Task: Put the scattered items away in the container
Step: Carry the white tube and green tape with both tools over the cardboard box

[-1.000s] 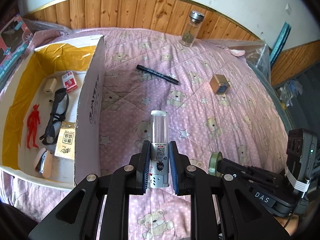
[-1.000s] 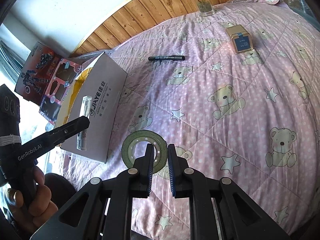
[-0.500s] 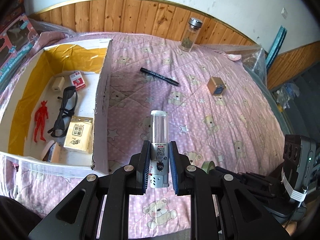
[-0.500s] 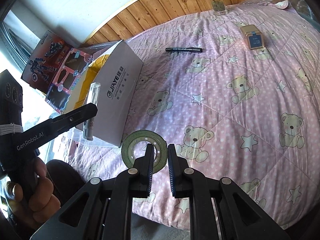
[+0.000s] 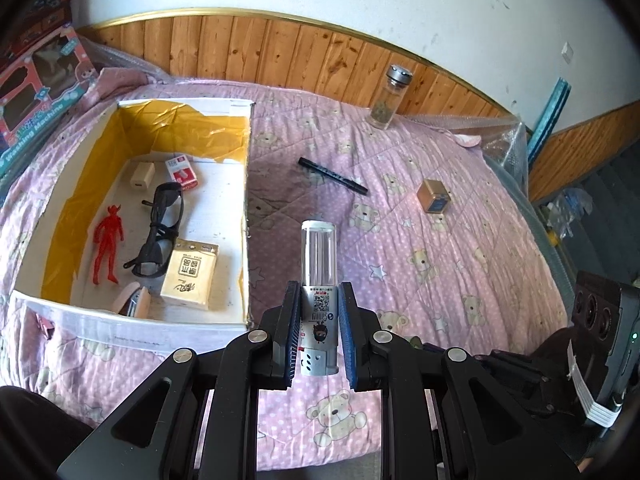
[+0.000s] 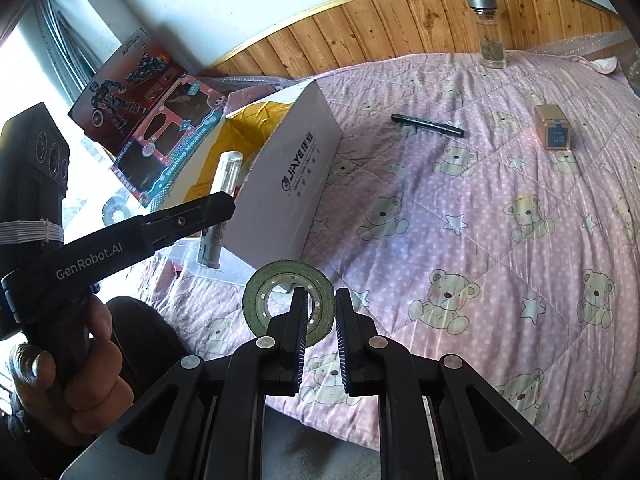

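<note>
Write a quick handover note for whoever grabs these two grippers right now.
Left gripper: shut on the clear tube, held up near the box's near right corner, not yet over it.
Right gripper: shut on the green tape roll's rim, above the quilt.
Done: red figure, glasses, tissue pack, small red-white carton and some smaller pieces lie in the box.
Left: drop in the tube and tape, then fetch the black pen, gold tin and glass jar on the quilt.

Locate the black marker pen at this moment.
The black marker pen lies on the pink quilt in the left wrist view, between the cardboard box and the gold tin.
</note>
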`<state>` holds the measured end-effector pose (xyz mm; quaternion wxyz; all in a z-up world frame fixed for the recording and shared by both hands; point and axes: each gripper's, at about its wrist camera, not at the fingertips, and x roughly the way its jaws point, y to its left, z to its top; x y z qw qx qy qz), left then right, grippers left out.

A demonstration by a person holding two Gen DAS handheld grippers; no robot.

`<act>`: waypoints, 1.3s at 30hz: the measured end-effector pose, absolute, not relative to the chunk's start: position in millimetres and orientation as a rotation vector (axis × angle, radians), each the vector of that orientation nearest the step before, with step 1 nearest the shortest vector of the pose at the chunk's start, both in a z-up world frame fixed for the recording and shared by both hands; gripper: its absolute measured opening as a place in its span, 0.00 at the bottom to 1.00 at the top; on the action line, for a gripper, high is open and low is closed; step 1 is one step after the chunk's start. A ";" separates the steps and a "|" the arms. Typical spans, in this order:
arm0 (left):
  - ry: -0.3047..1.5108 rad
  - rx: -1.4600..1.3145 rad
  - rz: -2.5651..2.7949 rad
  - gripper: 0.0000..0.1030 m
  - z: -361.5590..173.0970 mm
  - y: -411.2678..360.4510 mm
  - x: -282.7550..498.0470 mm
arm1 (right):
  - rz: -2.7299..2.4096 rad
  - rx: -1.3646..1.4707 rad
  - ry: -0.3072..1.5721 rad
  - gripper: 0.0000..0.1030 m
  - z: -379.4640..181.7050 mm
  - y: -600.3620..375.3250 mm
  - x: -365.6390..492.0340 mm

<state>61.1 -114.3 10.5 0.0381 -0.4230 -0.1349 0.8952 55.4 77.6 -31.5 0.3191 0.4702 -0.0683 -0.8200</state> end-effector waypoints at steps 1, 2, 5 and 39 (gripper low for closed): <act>-0.427 -1.299 2.746 0.19 10.8 -119.1 62.2 | -2.149 1.232 -0.174 0.14 -29.4 73.8 56.4; -0.440 -1.298 2.749 0.19 11.4 -123.9 63.5 | -2.143 1.228 -0.169 0.14 -27.5 70.2 57.1; -0.473 -1.287 2.768 0.19 13.8 -139.0 68.3 | -2.131 1.215 -0.150 0.14 -21.6 60.8 57.8; -0.750 -1.221 2.851 0.19 29.7 -246.5 65.6 | -2.063 1.048 0.034 0.14 47.4 -46.2 14.4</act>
